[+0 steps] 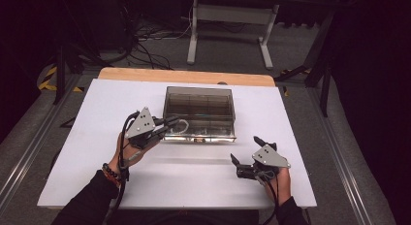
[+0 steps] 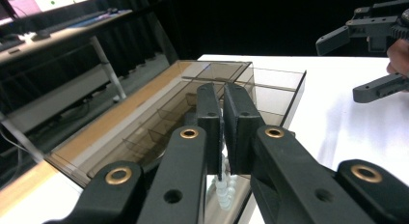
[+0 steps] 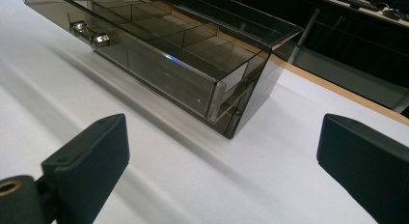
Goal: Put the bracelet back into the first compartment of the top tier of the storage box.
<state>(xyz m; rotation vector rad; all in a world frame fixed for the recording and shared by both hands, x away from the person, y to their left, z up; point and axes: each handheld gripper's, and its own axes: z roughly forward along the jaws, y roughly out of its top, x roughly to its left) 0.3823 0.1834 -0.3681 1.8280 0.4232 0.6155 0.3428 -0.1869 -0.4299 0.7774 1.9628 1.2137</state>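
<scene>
My left tool [image 1: 170, 122] is clamped tight on something white and beaded [image 2: 224, 190] at the box's [image 1: 198, 112] front left corner, centre of the frame. Looks like a string of beads, though I can't tell for sure. I'd say the pick is made and the drop into a compartment is left to do; the tinted dividers look bare. My left hand [image 1: 127, 154] angles the tool up and right toward the box. My right tool [image 1: 246, 156] sits lower right over the desk [image 1: 87, 137], jaws wide apart, holding nothing, pointing left.
</scene>
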